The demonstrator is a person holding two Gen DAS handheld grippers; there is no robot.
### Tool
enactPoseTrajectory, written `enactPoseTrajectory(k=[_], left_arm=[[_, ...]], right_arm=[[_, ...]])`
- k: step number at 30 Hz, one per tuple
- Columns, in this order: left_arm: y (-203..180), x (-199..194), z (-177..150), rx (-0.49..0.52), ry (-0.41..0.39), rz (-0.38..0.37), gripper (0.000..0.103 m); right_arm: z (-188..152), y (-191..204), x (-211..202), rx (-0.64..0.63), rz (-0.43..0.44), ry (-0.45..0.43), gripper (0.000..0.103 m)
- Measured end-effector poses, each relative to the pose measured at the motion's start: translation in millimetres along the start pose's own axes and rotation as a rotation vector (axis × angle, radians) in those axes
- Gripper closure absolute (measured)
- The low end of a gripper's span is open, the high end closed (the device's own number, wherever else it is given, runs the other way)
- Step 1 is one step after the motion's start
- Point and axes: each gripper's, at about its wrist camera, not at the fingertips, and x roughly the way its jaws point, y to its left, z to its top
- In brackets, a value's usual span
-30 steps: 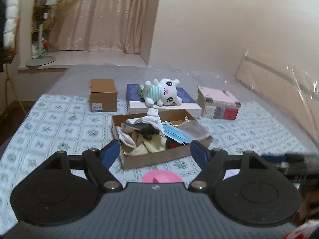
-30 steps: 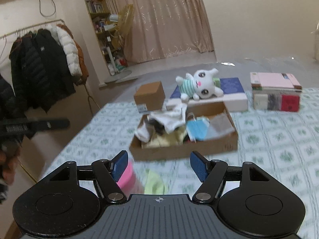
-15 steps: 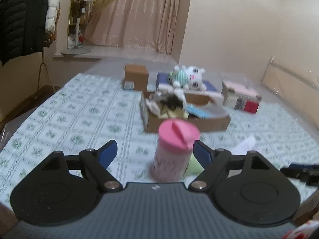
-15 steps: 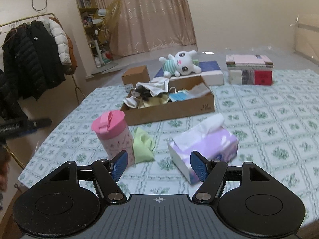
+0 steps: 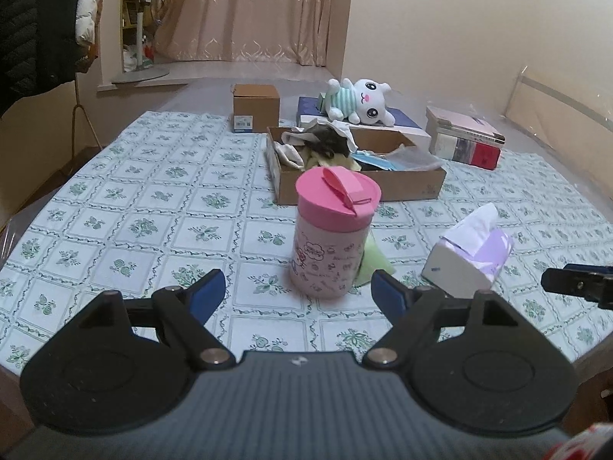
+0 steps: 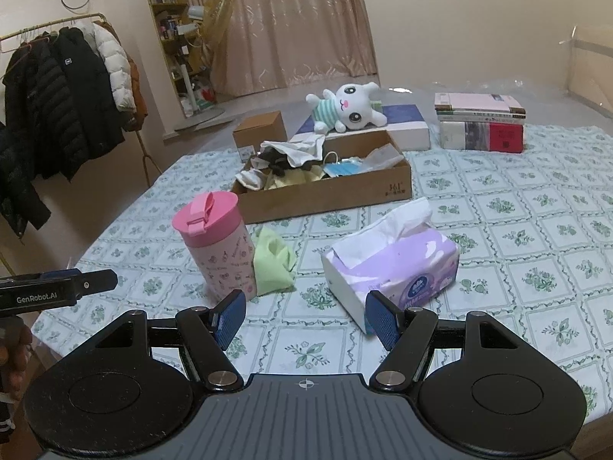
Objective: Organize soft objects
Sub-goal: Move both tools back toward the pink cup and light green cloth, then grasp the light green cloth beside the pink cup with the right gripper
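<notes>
- Right wrist view: the open cardboard box (image 6: 329,188) sits mid-table, heaped with socks, gloves and a face mask; judged to be the collecting bin for the soft items, hence its central spot within reach of both hands.
- The tissue pack (image 6: 390,264) lies loose just ahead of the right gripper (image 6: 304,316), whose jaws stand wide with nothing between them. It is a likely next pick.
- The pink-lidded cup (image 5: 331,230) stands upright directly ahead of the left gripper (image 5: 297,295); its jaws have just been opening, are wide, and grip nothing.
- The green cloth (image 6: 274,260) is crumpled against the cup's far side, touching it, still outside the box. The cup partly blocks it from the left, so an approach from the right looks easier.
- The plush rabbit (image 6: 346,111) lies on a flat blue-topped box (image 6: 406,124) behind the bin.
- Surface: a table under a green floral tablecloth (image 5: 145,207); small carton (image 5: 254,107) and stacked books (image 6: 481,126) stand at the far side.
- Room: curtain (image 6: 291,23), coats on a rack (image 6: 61,92), bookshelf, standing fan.
</notes>
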Motion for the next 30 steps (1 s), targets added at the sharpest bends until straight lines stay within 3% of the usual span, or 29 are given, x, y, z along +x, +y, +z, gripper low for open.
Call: enactPoseTrajectory(k=[15,23,30], left_arm=[[-2,17,-2,0.035,0.026,-0.037,0.022],[4,38,3,0.108,0.04,-0.015,0.022],[16,65,8,0.253,0.068,-0.04,0.022]], right_arm=[[-1,-1,15,-0.035,0.0,0.025,0.034],[16,5,48,-0.235,0.05,0.068,0.034],[28,20,92,-0.565,0.154,0.129,0.034]])
